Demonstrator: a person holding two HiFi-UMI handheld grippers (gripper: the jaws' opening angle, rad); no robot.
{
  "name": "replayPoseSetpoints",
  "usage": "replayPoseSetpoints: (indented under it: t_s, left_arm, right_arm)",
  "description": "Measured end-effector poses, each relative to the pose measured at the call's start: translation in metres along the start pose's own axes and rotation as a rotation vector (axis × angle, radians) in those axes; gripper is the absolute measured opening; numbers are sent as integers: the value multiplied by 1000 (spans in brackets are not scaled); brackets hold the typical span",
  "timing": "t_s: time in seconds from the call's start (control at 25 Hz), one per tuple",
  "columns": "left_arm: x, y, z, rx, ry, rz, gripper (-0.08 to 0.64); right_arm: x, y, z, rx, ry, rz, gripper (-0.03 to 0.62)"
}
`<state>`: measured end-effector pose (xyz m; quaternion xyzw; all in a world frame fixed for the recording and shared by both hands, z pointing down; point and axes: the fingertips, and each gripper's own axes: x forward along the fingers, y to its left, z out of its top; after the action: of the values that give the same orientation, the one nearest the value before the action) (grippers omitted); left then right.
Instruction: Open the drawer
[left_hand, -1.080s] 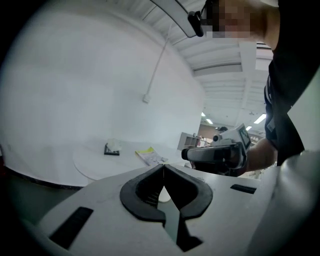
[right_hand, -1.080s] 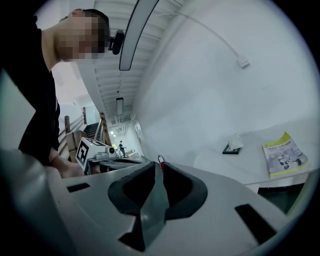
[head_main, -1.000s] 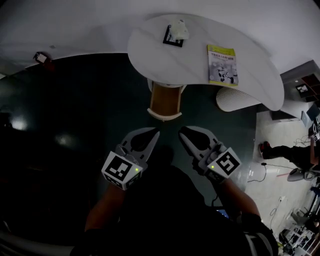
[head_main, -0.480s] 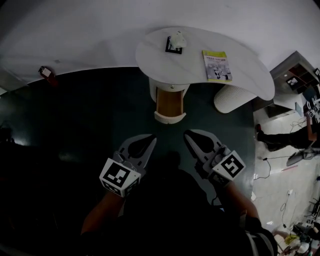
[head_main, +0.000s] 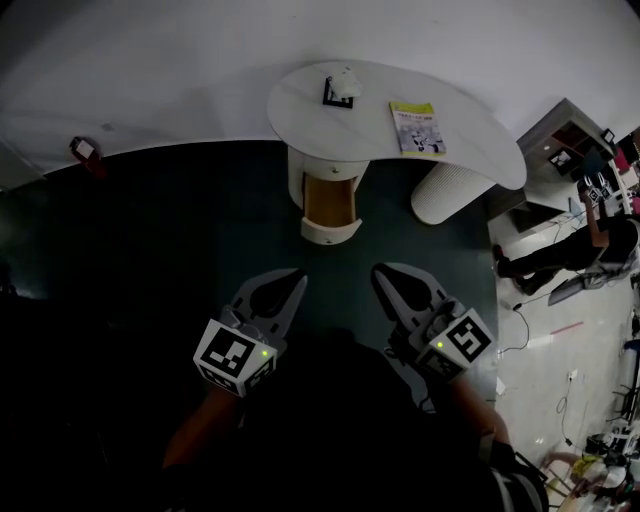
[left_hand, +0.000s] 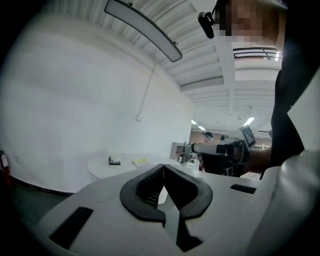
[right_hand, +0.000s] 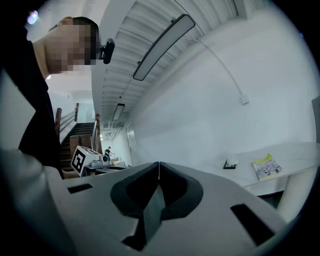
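Below the near edge of the curved white table (head_main: 480, 150), the drawer (head_main: 329, 203) stands pulled out toward the camera. Its wood-coloured inside is exposed and its rounded white front is the part farthest from the table. It sits in the white pedestal under the table's left half, seen from the head view.

On the tabletop, a yellow-green booklet (head_main: 416, 128) lies flat near the middle. A small black tray (head_main: 339, 92) holding something white rests to the booklet's left, close to the table's far edge. A ribbed white pedestal (head_main: 446, 192) shows under the table's right half, beside the drawer's pedestal and apart from it.

Well short of the table, over the dark floor (head_main: 170, 230), a person holds both tools side by side, each pointing toward the drawer and touching nothing. The left gripper (head_main: 299, 276) has its jaws pressed together, the dark pads meeting at the tip with nothing between them. The right gripper (head_main: 379, 271) is likewise closed: its own view shows the pads joined along a thin seam and holding nothing. Each carries its marker cube at the rear, nearest the person's dark sleeves.

Away from the table to the left, a small red object (head_main: 81, 150) sits where the floor meets the pale wall. To the table's right, beyond its tapered end, another person (head_main: 560, 255) in dark clothing is on a lighter floor amid cluttered equipment too small to make out.
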<state>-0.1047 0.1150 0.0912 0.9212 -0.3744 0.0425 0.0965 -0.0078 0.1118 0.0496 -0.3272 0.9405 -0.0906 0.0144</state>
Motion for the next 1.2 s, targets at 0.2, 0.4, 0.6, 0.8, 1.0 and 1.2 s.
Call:
replayPoseSetpoints:
  t_s: [0.2, 0.4, 0.6, 0.8, 1.0, 1.2]
  left_arm:
    - [-4, -12, 8, 14, -6, 20, 14]
    - [16, -32, 19, 9, -11, 26, 14]
    - [35, -52, 14, 11, -10, 15, 14]
    - [50, -64, 17, 20, 3, 22, 14]
    - [59, -68, 12, 16, 1, 22, 14]
    - [71, -75, 7, 13, 3, 21, 14]
  right_arm:
    - [-24, -6, 11, -3, -28, -20, 17]
    - [-53, -24, 21, 6, -55, -41, 17]
    - [-68, -37, 11, 7, -43, -28, 15]
    - [-78, -46, 17, 3, -56, -7, 15]
    - [-83, -50, 10, -19, -51, 2, 15]
    - [-88, -57, 3, -17, -44, 11, 15]
